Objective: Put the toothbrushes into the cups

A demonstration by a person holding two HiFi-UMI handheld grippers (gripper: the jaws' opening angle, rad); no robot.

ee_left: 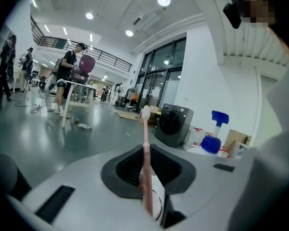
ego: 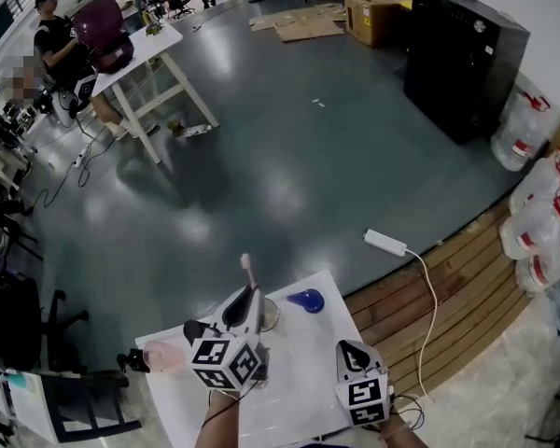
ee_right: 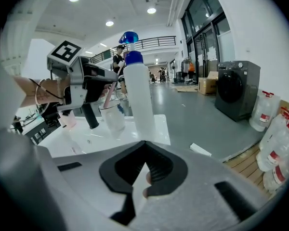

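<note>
Left jaws: closed on the pink toothbrush (ee_left: pixel 145 138), with the left gripper (ee_left: pixel 145 177) pinching it low on the handle and the bristles pointing up.
Right jaws: tips together on the right gripper (ee_right: pixel 143 155), with nothing nameable between them; it hung at lower right of the head view, apart from the cups.
Toothbrush: at lower centre of the head view, upright over the white worktop (ego: pixel 303 362), its lower end just beside or above the clear cup (ee_right: pixel 113 118); whether it had passed the rim could not be told.
Other items: a pink cup (ego: pixel 163 355) stood at lower left, and a blue-topped spray bottle (ee_right: pixel 137 100) stood just beside the clear cup. Something blue showed in the clear cup, too small to name.
Handling: the brush looked light, stiff and slim, its smooth handle likely to swivel in a pinch; a hold on the handle, clear of the bristles, seemed soundest.
Risk: the clear cup appeared light enough to tip if the handle struck its rim.
</note>
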